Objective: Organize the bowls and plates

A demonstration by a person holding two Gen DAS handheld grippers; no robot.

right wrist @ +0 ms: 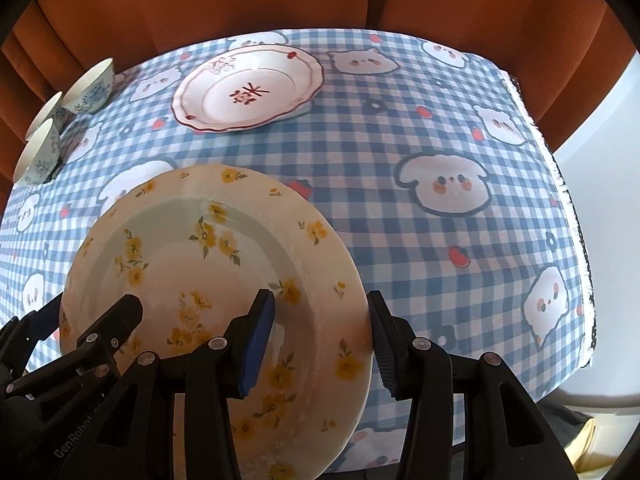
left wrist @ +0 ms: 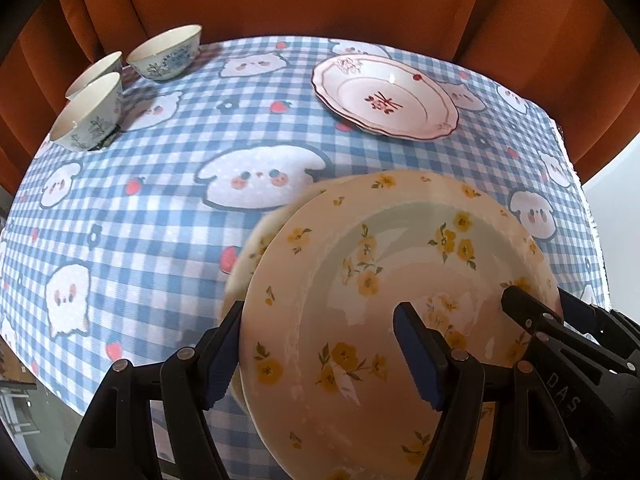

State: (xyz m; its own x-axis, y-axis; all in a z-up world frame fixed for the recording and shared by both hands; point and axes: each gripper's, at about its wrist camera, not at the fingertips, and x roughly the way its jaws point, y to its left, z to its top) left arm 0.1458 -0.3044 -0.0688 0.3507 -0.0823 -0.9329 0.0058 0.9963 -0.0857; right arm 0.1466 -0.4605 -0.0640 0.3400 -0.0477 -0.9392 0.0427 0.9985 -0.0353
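Observation:
A cream plate with yellow flowers [left wrist: 400,280] is held between both grippers, above the checked tablecloth. My left gripper [left wrist: 320,356] straddles its left rim, one finger under and one on top. My right gripper [right wrist: 320,344] straddles its right rim [right wrist: 352,280] the same way; the plate also shows in the right wrist view [right wrist: 200,260]. A second cream rim [left wrist: 256,248] shows just under it on the left. A pink-rimmed plate with a red motif [left wrist: 384,96] lies farther back on the table. Three blue-patterned bowls [left wrist: 164,56] stand at the far left.
The table [right wrist: 440,160] is covered by a blue-and-white checked cloth with cartoon animals. An orange curtain [left wrist: 320,0] hangs behind it. The cloth's right edge [right wrist: 576,220] drops off beside a white surface.

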